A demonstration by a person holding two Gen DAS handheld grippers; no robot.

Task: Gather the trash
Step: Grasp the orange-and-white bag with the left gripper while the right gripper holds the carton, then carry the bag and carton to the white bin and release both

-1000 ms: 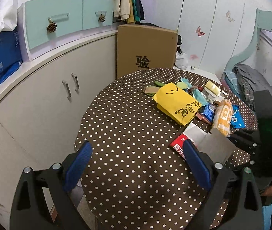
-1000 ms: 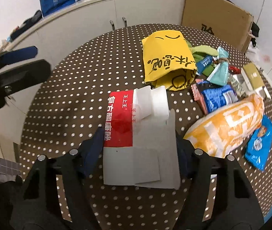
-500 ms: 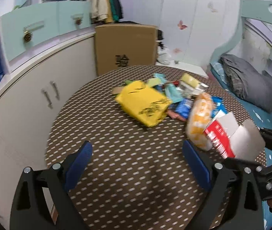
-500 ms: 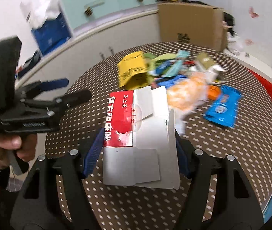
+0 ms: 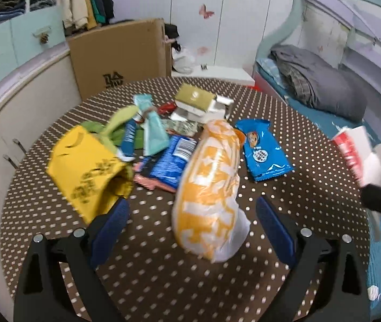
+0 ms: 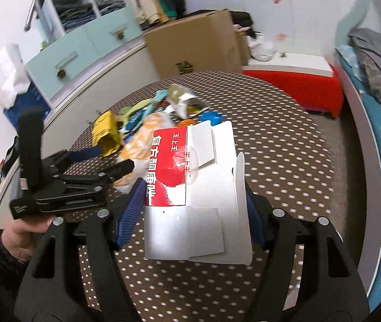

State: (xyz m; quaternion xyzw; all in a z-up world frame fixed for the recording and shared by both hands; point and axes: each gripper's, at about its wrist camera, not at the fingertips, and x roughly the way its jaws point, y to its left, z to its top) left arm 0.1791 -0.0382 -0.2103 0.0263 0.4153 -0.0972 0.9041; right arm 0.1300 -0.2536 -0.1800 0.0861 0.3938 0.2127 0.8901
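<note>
Right wrist: right gripper [image 6: 193, 209] clamps red-white carton [image 6: 190, 187]; left gripper [image 5: 190, 225] open above seemingly orange bag [image 5: 209, 185].

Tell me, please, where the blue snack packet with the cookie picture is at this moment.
In the left wrist view the blue snack packet lies flat on the dotted table, right of centre, just right of the big orange bag.

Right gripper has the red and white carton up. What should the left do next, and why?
Probably ease the left gripper down around the orange and white bag and close: its jaws are open and empty, the bag lies between them, and the right gripper is occupied by the carton.
</note>
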